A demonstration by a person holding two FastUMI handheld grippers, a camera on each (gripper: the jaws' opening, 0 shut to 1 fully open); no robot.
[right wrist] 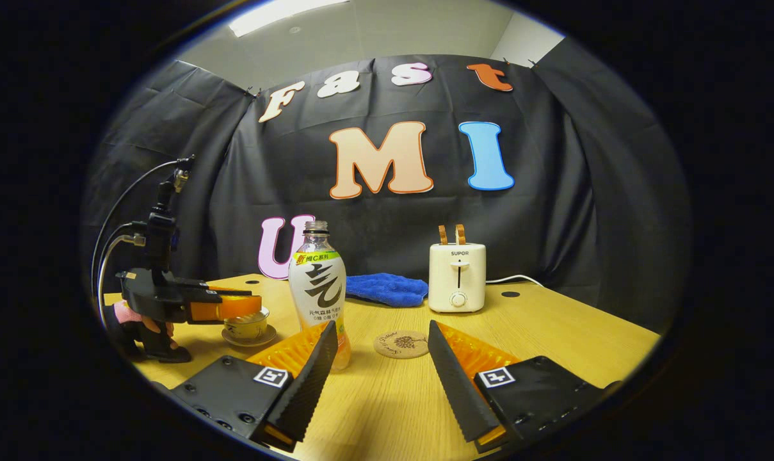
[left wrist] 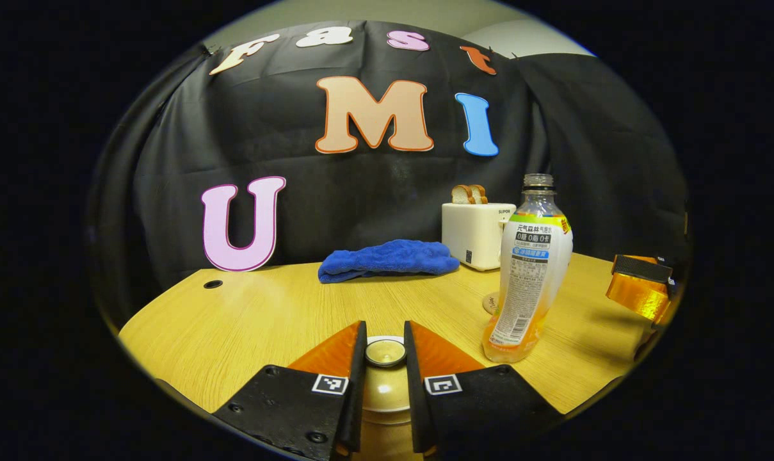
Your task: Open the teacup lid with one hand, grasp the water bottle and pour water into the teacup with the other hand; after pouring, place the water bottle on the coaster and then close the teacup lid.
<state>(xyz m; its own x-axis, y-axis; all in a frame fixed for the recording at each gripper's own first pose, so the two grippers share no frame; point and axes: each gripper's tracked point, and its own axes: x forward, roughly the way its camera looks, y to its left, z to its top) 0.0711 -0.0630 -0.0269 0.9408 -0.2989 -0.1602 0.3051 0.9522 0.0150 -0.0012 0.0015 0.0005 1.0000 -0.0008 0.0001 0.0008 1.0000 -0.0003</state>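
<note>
Left gripper view: the left gripper (left wrist: 385, 358) pinches the teacup lid's knob (left wrist: 385, 352) to lift it; the right gripper (right wrist: 379, 358) gapes empty beside the water bottle (right wrist: 318, 288).

One water bottle (right wrist: 318, 291) standing on the table (right wrist: 553, 333), one teacup (right wrist: 246, 328) on one saucer (right wrist: 268, 338), and one lid (left wrist: 385, 353) on top. One round coaster (right wrist: 401, 344), one blue towel (right wrist: 387, 289), one toaster (right wrist: 457, 276) with two slices of toast (right wrist: 451, 234) poking up. Two grippers: left gripper (left wrist: 385, 365), right gripper (right wrist: 380, 358).
</note>
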